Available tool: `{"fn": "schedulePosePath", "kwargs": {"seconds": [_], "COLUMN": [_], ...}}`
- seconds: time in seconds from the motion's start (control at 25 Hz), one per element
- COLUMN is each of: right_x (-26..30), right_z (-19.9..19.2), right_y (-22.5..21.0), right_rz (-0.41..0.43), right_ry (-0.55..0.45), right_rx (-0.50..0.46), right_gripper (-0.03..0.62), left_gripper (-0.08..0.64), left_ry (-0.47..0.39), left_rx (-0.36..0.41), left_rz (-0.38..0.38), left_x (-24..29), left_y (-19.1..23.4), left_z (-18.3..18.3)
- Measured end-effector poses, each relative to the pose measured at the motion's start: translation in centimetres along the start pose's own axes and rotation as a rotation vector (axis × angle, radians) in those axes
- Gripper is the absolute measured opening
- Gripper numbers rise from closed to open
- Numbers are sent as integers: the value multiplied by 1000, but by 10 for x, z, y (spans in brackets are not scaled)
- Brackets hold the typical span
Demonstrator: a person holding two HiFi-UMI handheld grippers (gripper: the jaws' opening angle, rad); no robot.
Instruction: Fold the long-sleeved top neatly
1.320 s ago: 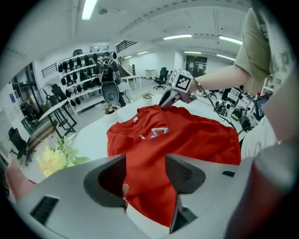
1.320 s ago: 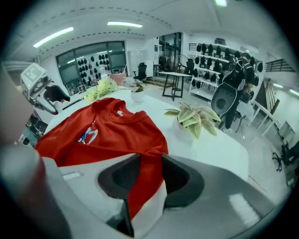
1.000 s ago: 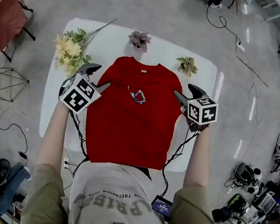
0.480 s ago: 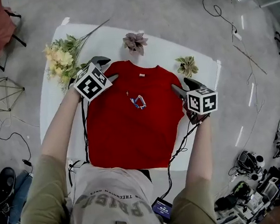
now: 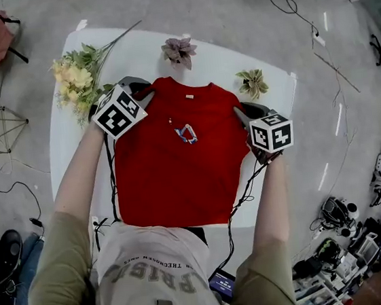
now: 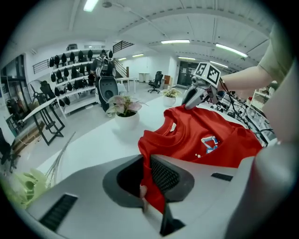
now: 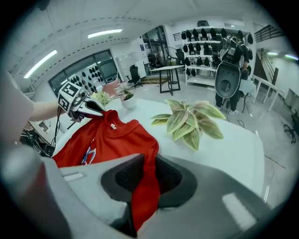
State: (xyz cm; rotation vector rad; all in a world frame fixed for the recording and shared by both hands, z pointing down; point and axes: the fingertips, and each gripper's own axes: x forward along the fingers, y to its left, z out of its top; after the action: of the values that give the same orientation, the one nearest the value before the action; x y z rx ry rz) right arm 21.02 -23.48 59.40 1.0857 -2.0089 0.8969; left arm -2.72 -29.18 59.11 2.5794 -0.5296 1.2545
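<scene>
The left hand-held gripper [image 5: 140,90], jaws just closed, is clamped on one shoulder of the red top [image 5: 178,167], which is spread on the worktop [image 5: 73,151] with its hem toward the person. The other shoulder is pinched by the right hand-held gripper [image 5: 240,115], likewise just closed.

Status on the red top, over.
Left gripper, right gripper: jaws just closed, pinching red long-sleeved fabric top at its shoulders. Top spread on white table. Green-leaved plant near right gripper.
</scene>
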Motion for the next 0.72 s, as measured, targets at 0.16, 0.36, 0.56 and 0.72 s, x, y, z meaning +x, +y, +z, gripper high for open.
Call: {"fn": "schedulePosePath", "kwargs": {"seconds": [0.16,0.36,0.56,0.72], "right_x": [-21,-51,-94,-126], "right_z": [6,16,16,-11], "right_y": [4,18,48,74], "right_rz": [-24,-34,-7,46], "right_ry": [-74,-184,-342,-393], "right_rx": [-27,-118,-251,-308], "right_gripper": [61,52,51,51], "left_gripper": [48,48,48,48], "left_ry": [-95,-179,-231,-243], "left_rx": [45,83,119,118], "left_rz": [64,123,164,162], "left_x": [-24,-61,-101,-131], "left_y": [-3,-13,-45,-88], "left_z": [15,25,20,-2]}}
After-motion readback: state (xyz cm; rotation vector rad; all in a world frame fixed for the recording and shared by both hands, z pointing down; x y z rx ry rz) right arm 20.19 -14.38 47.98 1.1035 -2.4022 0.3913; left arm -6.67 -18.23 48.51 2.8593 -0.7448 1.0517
